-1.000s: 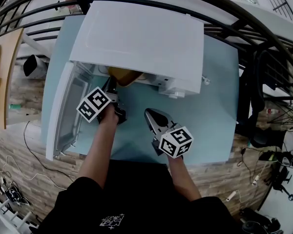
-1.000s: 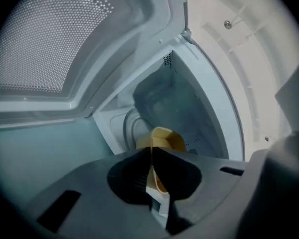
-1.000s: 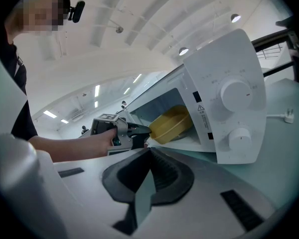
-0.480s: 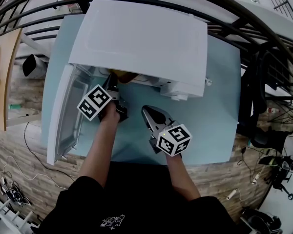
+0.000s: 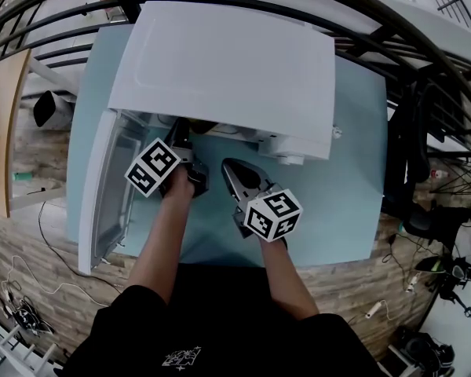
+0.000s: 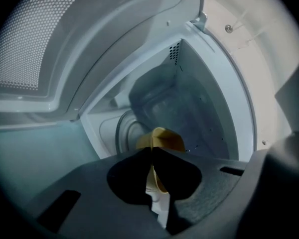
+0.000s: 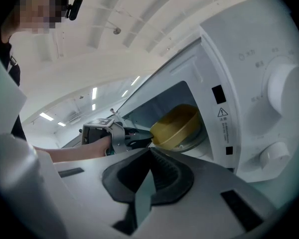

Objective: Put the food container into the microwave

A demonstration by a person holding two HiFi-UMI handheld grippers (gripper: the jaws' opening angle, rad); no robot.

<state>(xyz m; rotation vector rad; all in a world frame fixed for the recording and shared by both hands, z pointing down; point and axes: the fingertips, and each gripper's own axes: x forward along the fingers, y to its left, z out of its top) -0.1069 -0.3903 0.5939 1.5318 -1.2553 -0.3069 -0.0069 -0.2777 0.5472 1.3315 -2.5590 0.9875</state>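
The left gripper [image 6: 152, 157] is clamped on the rim of the round yellow plastic food container [image 7: 177, 125]. The container is tilted, already inside the cavity of the white microwave [image 5: 228, 61] on the pale blue counter [image 5: 349, 171]. The right gripper [image 7: 150, 153] hangs outside, jaws together on nothing. By my reckoning, setting it flat, letting go and shutting the open door [image 5: 110, 183] remain.

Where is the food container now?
In the right gripper view the yellow food container is inside the cavity of the open microwave, left of the control panel, its rim clamped by the left gripper.
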